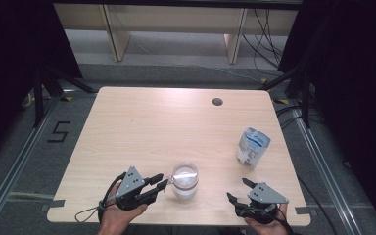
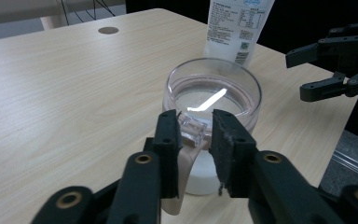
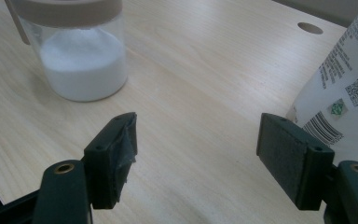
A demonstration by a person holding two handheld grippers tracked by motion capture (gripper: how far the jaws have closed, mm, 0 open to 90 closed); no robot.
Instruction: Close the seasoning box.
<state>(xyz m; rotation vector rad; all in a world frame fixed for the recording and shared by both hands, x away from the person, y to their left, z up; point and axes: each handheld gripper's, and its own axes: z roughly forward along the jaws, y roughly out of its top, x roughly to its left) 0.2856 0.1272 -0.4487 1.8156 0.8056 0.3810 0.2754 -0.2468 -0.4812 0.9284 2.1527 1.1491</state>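
jar [image 1: 184, 180] | lid tab between left hand-held gripper [image 2: 194, 133] jaws, narrow, loosened

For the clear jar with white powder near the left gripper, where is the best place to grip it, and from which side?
Probably by the small clear tab on the lid of the jar, coming level from the left gripper's side. The tab juts toward those jaws and already sits between them, while the round glass body looks too wide for them.

A clear jar [image 2: 212, 100] holding white powder is seen just ahead of the left gripper [image 2: 195, 135], its lid tab [image 2: 193, 133] flanked by the jaws, a white pouch [image 2: 235, 28] beyond.
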